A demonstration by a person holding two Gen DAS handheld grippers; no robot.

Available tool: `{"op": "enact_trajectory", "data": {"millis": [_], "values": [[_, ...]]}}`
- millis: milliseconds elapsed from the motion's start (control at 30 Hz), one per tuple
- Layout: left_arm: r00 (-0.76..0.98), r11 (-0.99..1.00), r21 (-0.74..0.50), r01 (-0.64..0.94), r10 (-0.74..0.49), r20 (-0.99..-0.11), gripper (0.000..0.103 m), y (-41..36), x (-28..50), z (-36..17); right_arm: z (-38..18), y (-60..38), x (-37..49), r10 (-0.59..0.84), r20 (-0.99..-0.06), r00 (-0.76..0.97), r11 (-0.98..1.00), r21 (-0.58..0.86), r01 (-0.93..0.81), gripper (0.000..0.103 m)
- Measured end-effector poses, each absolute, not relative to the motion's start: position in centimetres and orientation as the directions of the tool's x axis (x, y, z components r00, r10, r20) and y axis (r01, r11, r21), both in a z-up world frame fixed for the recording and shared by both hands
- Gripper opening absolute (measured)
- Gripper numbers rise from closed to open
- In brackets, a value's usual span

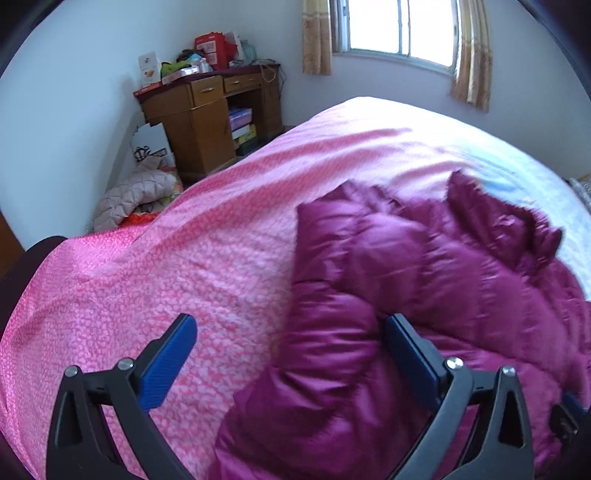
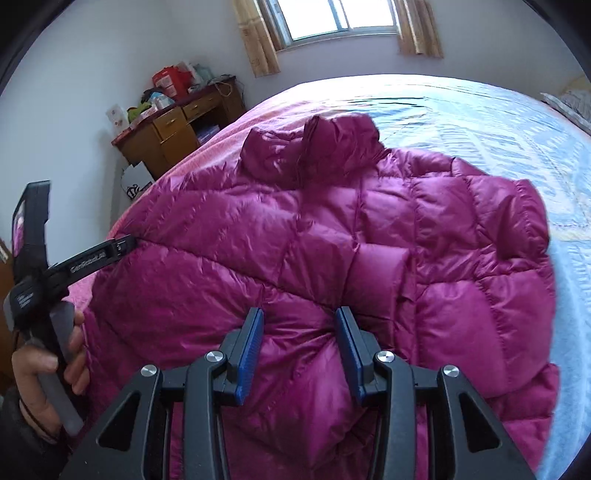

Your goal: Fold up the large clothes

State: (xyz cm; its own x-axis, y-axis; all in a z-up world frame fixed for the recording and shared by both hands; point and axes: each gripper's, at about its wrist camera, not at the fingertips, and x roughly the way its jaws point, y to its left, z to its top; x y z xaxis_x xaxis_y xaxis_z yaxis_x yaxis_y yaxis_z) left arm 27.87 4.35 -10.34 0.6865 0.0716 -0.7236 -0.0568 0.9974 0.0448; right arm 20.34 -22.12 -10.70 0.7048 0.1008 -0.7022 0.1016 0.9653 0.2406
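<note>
A magenta quilted down jacket lies spread on the bed, collar toward the window. In the left wrist view its sleeve lies folded along the jacket's left side. My left gripper is open wide, hovering over the sleeve; its right finger is beside the sleeve and its left finger is over the pink cover. It also shows in the right wrist view at the jacket's left edge. My right gripper is part open, with a bulge of the jacket's lower part between its fingers.
The bed has a pink cover on the left and a pale blue cover on the right. A cluttered wooden desk stands in the far corner, with clothes piled on the floor. A window is behind the bed.
</note>
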Motion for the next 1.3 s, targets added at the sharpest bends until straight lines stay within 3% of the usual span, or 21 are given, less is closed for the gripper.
{"op": "enact_trajectory", "data": {"millis": [167, 500, 633, 733, 800, 867, 1000, 1133, 1300], "values": [[0.629, 0.996, -0.046, -0.075, 0.011, -0.777, 0.103, 6.0, 29.0, -12.3, -11.1, -21.4, 20.1, 0.067, -0.689, 0.722, 0.977, 0.193, 0.093, 0.043], [0.634, 0.997, -0.004, -0.077, 0.045, -0.772, 0.103, 5.2, 29.3, -12.5, -10.8, -20.7, 20.0, 0.045, -0.69, 0.723, 0.983, 0.161, 0.093, 0.048], [0.633, 0.997, -0.003, -0.078, 0.047, -0.772, 0.103, 4.6, 29.5, -12.7, -8.8, -21.1, 19.4, 0.118, -0.723, 0.681, 0.957, 0.266, 0.116, 0.048], [0.633, 0.997, -0.001, -0.078, 0.049, -0.772, 0.103, 4.7, 29.5, -12.6, -4.5, -22.0, 18.4, 0.143, -0.684, 0.715, 0.949, 0.299, 0.096, 0.048], [0.634, 0.997, -0.009, -0.078, 0.043, -0.772, 0.103, 4.7, 29.5, -12.7, -0.7, -23.2, 18.4, 0.1, -0.658, 0.747, 0.955, 0.273, 0.113, 0.052], [0.635, 0.997, -0.02, -0.077, 0.034, -0.772, 0.103, 4.9, 29.4, -12.6, 2.1, -25.1, 19.4, 0.1, -0.639, 0.763, 0.936, 0.321, 0.147, 0.072], [0.637, 0.997, -0.031, -0.077, 0.025, -0.771, 0.103, 5.1, 29.5, -12.6, 4.5, -29.7, 23.3, 0.183, -0.593, 0.784, 0.823, 0.528, 0.208, 0.077], [0.639, 0.996, -0.039, -0.076, 0.019, -0.769, 0.103, 5.5, 29.2, -12.6, 2.5, -30.6, 28.9, 0.176, -0.658, 0.732, 0.822, 0.508, 0.259, 0.077], [0.648, 0.995, -0.062, -0.076, 0.002, -0.762, 0.103, 5.9, 28.9, -12.5, -1.2, -29.6, 35.5, 0.062, -0.763, 0.644, 0.892, 0.332, 0.307, 0.077]]}}
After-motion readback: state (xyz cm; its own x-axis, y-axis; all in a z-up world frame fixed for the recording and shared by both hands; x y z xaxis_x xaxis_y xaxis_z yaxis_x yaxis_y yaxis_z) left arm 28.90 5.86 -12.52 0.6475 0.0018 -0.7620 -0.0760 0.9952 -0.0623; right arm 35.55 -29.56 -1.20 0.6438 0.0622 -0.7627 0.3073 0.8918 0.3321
